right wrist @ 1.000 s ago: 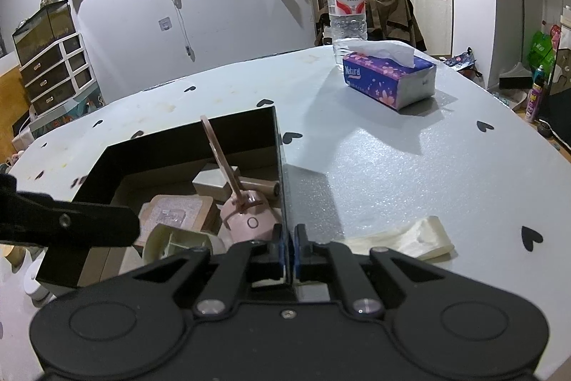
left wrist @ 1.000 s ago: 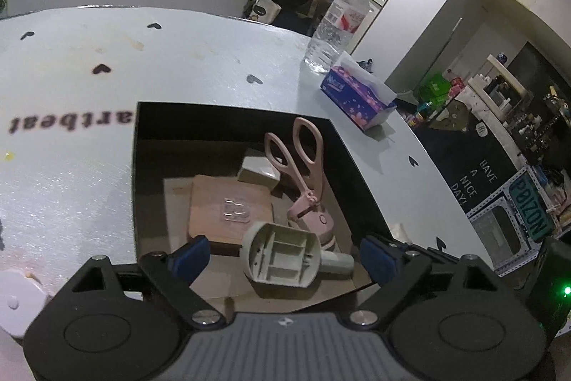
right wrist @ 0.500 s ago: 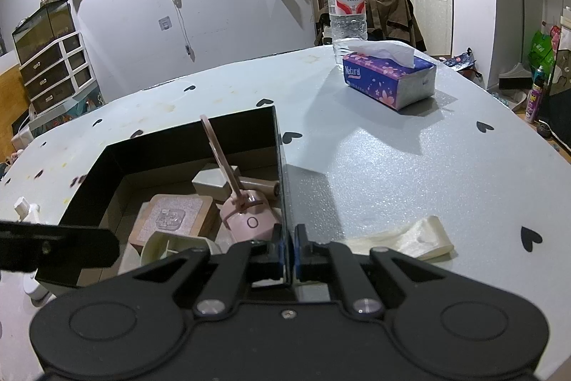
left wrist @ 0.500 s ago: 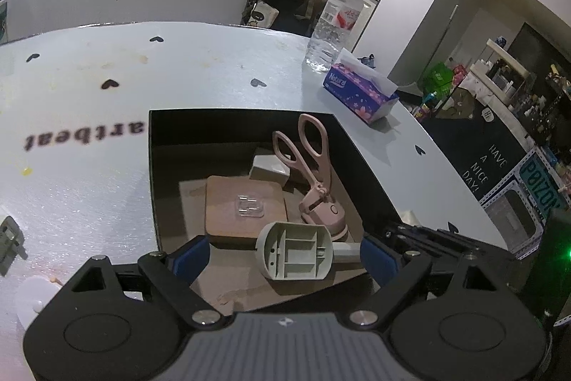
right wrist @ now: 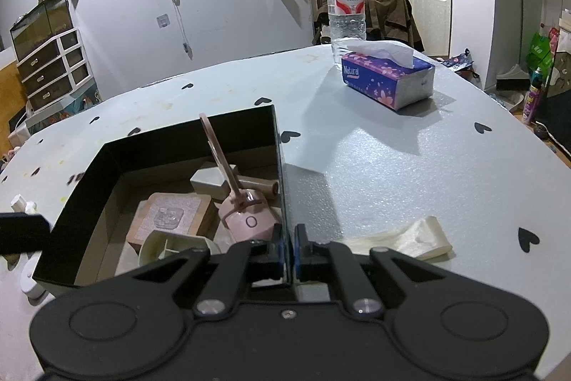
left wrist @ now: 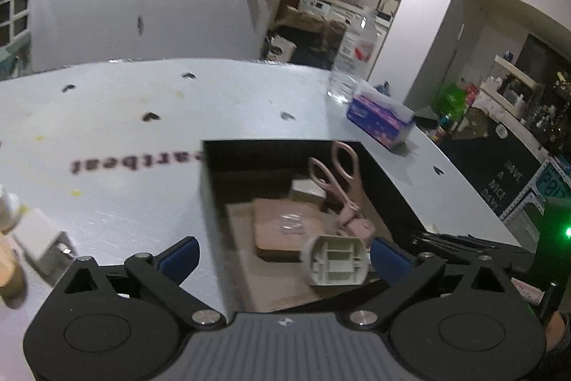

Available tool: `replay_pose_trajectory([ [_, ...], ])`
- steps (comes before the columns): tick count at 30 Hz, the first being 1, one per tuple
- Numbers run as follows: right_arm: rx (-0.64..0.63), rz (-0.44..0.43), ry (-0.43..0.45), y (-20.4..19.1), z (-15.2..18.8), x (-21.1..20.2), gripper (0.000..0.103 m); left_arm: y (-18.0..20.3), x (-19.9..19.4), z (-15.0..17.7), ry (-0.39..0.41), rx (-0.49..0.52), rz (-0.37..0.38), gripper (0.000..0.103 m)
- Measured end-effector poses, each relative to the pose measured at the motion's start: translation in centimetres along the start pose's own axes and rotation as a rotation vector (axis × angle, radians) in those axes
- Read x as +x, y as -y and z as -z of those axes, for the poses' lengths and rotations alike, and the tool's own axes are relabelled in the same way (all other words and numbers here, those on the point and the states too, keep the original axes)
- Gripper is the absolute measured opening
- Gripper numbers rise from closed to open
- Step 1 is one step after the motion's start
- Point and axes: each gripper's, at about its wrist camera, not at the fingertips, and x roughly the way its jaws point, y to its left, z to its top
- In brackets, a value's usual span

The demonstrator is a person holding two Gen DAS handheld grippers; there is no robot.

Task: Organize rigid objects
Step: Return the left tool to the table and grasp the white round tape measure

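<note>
1. Right gripper (right wrist: 288, 247): jaws clenched on the thin right wall of the black box (right wrist: 274, 145), steadying it on the surface (right wrist: 392, 166).
2. Left gripper (left wrist: 282, 259): jaws released, empty, above the box's near left corner.
3. Left of the box lies a white charger block (left wrist: 43, 240): likely light, rigid, smooth; pinch its flat sides.

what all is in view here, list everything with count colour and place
box: 1, black, on the table, open top
scissors-like tool: 1, pink, in the box, handles leaning up
wood block: 1, brown with a clear hook on it, box floor
plastic part: 1, pale green-grey, near end of the box
small block: 1, off-white, far end of the box
tissue pack: 1, purple, far right of the table
bottle: 1, clear with red label, behind the tissue pack
folded strip: 1, cream, on the table right of the box
adapter: 1, white, table left of the box
table: 1, pale grey with black hearts
left gripper: open, over the box's near left corner
right gripper: shut on the box wall
</note>
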Motion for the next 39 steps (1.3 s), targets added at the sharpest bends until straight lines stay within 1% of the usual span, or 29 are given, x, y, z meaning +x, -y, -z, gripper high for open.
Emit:
replay_pose_trajectory([
  [6, -0.002, 0.004, 0.000, -0.1, 0.0, 0.0, 0.006, -3.0, -1.7, 0.6, 0.048, -0.019, -0.083, 0.103],
  [9, -0.002, 0.005, 0.000, -0.1, 0.0, 0.0, 0.005, -4.6, -2.3, 1.5, 0.068, -0.005, -0.138, 0.103],
  [13, -0.002, 0.005, 0.000, -0.1, 0.0, 0.0, 0.005, -6.6, -2.7, 3.0, 0.069, 0.004, -0.201, 0.103],
  [16, -0.002, 0.005, 0.000, -0.1, 0.0, 0.0, 0.005, -8.1, -2.8, 4.2, 0.060, -0.018, -0.245, 0.103],
  [20, -0.003, 0.006, -0.001, -0.1, 0.0, 0.0, 0.006, -9.8, -2.6, 5.5, 0.044, -0.065, -0.263, 0.103],
  [23, -0.003, 0.005, -0.001, 0.0, 0.0, 0.0, 0.006, -10.5, -2.5, 6.4, 0.042, -0.077, -0.263, 0.103],
  [26, -0.004, 0.006, -0.001, -0.1, 0.0, 0.0, 0.005, -10.9, -1.9, 7.0, 0.034, -0.070, -0.255, 0.103],
  [28, -0.002, 0.005, -0.001, -0.1, 0.0, 0.0, 0.006, -11.0, -1.4, 7.2, 0.024, -0.045, -0.251, 0.102],
  [31, -0.003, 0.006, -0.001, -0.1, 0.0, 0.0, 0.006, -10.8, -0.9, 7.4, 0.020, -0.016, -0.248, 0.095],
  [33, -0.004, 0.006, -0.001, -0.1, 0.0, 0.0, 0.005, -10.8, -0.6, 7.4, 0.012, -0.008, -0.239, 0.084],
  [34, -0.004, 0.006, -0.001, -0.1, 0.0, 0.0, 0.006, -10.7, -0.5, 7.3, 0.012, -0.004, -0.240, 0.082],
  [35, -0.004, 0.006, -0.001, -0.1, 0.0, 0.0, 0.006, -10.7, -0.4, 7.3, 0.015, 0.008, -0.251, 0.078],
  [36, -0.004, 0.006, -0.001, -0.1, 0.0, 0.0, 0.006, -10.6, -0.3, 7.3, 0.017, 0.019, -0.259, 0.071],
  [37, -0.004, 0.006, -0.001, -0.1, 0.0, 0.0, 0.006, -10.5, -0.3, 7.2, 0.020, 0.025, -0.262, 0.067],
  [39, -0.006, 0.006, -0.001, -0.1, 0.0, 0.0, 0.006, -10.6, -0.3, 7.1, 0.027, 0.023, -0.255, 0.056],
])
